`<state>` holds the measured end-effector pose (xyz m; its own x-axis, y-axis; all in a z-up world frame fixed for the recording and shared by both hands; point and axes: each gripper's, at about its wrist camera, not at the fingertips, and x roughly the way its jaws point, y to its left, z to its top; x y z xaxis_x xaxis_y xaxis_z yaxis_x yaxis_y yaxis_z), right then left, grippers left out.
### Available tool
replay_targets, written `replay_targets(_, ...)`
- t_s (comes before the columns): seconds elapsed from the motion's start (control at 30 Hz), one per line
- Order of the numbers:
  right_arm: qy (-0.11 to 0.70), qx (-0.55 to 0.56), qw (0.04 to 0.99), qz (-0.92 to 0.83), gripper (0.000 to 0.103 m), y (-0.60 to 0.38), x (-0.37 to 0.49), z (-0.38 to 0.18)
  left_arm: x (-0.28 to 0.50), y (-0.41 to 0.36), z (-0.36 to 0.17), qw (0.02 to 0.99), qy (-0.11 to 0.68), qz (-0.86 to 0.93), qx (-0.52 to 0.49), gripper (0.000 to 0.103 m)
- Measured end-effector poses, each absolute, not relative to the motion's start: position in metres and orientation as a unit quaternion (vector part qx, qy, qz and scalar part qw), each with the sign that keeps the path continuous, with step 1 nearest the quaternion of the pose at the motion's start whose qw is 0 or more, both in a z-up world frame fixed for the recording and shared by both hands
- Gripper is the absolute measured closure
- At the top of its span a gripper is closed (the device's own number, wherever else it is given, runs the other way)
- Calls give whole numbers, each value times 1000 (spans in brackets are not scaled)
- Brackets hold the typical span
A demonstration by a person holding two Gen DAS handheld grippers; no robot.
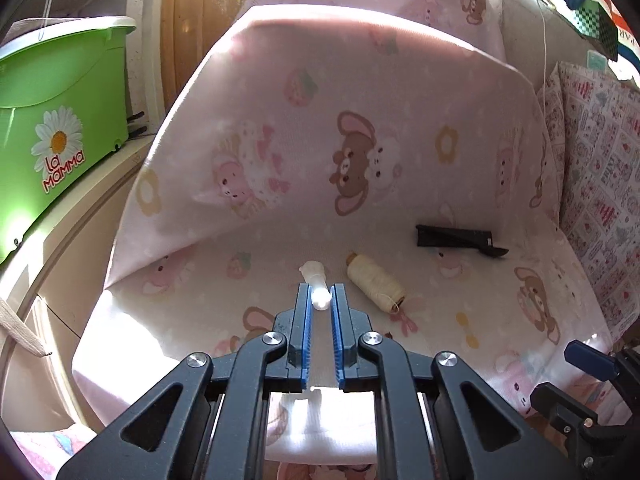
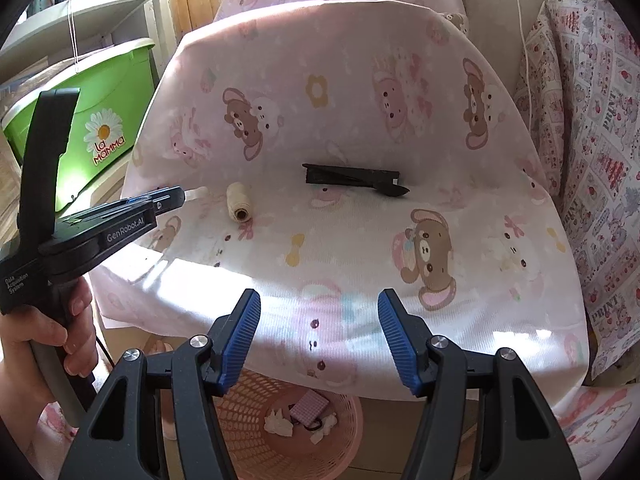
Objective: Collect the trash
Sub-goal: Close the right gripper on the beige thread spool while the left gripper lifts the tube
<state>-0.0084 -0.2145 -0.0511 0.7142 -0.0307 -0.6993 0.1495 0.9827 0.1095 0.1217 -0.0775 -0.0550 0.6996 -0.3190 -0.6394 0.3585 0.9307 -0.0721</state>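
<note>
While the left gripper [image 1: 321, 294] pinches the near end of a small white plastic piece [image 1: 315, 280], light and stiff by the look of it, the right gripper [image 2: 319, 330] hangs with jaws spread over the pink basket [image 2: 240, 432] below them.

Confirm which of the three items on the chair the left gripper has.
The small white plastic piece, pinched by the left gripper. The thread spool and black clip lie untouched to its right.
</note>
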Motion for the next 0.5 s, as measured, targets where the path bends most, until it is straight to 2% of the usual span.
replay_targets(0.13,329,99,939,-4,40,-211,-9,-35,120,-56,-41,931,323,-172,10,95)
replay_targets(0.37,301,1,953,34,41,-185,43,-17,120,-38,-36,933,321,-164,-7,95)
replay_targets(0.5,334,8,941,60,58,-181,78,-30,120,-38,-38,933,323,-156,0,95)
